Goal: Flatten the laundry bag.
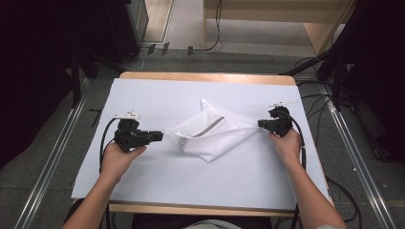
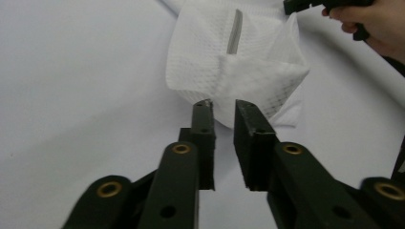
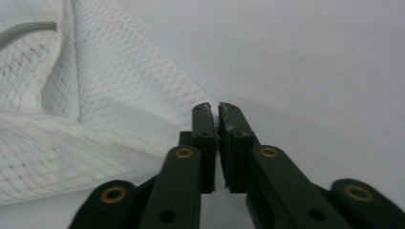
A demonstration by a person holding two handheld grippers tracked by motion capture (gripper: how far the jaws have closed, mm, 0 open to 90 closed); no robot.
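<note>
Working at a wooden table [image 1: 205, 76] draped in a white sheet [image 1: 143, 186], in a dim room with cables trailing over grey floor.

Handling a white mesh bag [image 1: 210, 138], lying between the two claws: just beyond the tips of the left gripper [image 1: 160, 136] and reaching out in a drawn corner to the tips of the right gripper [image 1: 261, 124].

Judging the job as roughly midway (a spreading or folding, by the look of it): getting the bag onto the middle of the sheet done, getting it flat and square not yet done, with flaps overlapping and one edge doubled under.

Seeing, along the left gripper [image 2: 224, 107], both jaws standing plainly apart with nothing between them, the bag's [image 2: 239, 62] rounded fold sitting just past them.

Seeing, along the right gripper [image 3: 214, 109], jaws parted by a narrow slit only, the bag's [image 3: 95, 119] pointed corner ending right at the tips and to the left of them, seemingly not pinched.

Looking soft, thin and net-like, creasing easily, showing a fine grid weave.

Noting a grey zip [image 1: 210, 126] running slantwise across the upper face, well ahead of the left claw's tips [image 2: 234, 33].
</note>
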